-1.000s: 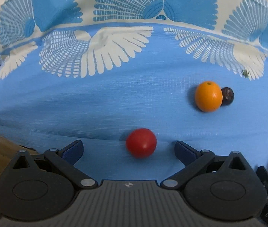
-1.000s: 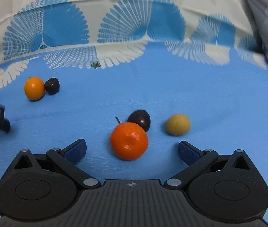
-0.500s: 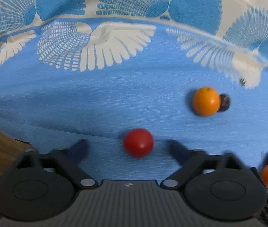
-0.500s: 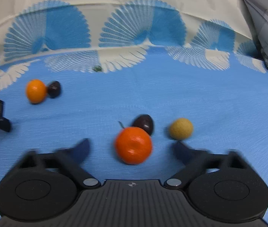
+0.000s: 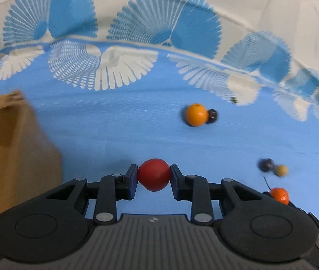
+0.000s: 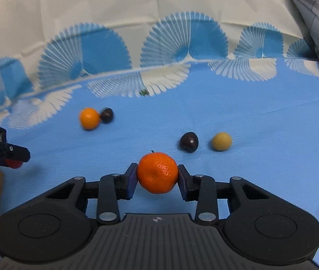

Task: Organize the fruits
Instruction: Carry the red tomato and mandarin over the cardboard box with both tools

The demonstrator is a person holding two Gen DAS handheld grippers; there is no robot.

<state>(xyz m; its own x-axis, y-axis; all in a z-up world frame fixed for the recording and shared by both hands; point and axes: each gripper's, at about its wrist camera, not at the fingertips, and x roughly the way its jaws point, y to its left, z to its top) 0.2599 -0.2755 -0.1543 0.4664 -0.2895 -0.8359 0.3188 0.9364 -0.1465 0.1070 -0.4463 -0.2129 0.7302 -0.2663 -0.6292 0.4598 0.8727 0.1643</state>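
Note:
A red round fruit (image 5: 153, 175) sits between the pads of my left gripper (image 5: 153, 176), whose jaws are closing and press on both its sides, lifted off the blue cloth (image 5: 114, 130). In the right wrist view a tangerine (image 6: 157, 172) is pinched between the pads of my right gripper (image 6: 157, 176), jaws closing too, just above the cloth. The left gripper's fingers (image 6: 16, 154) with the red fruit (image 6: 13, 163) show at the right wrist view's left edge.
An open brown cardboard box (image 5: 6, 157) stands at the left. On the cloth lie an orange (image 6: 89, 118) touching a dark fruit (image 6: 107, 115), plus another dark fruit (image 6: 189, 142) and a yellowish fruit (image 6: 221, 141). Grey fabric (image 6: 312, 11) hangs at the right.
Both grippers went from wide open to closed on their fruits, the left on the red one, the right on the tangerine, and both rose. The cardboard box came into the left view.

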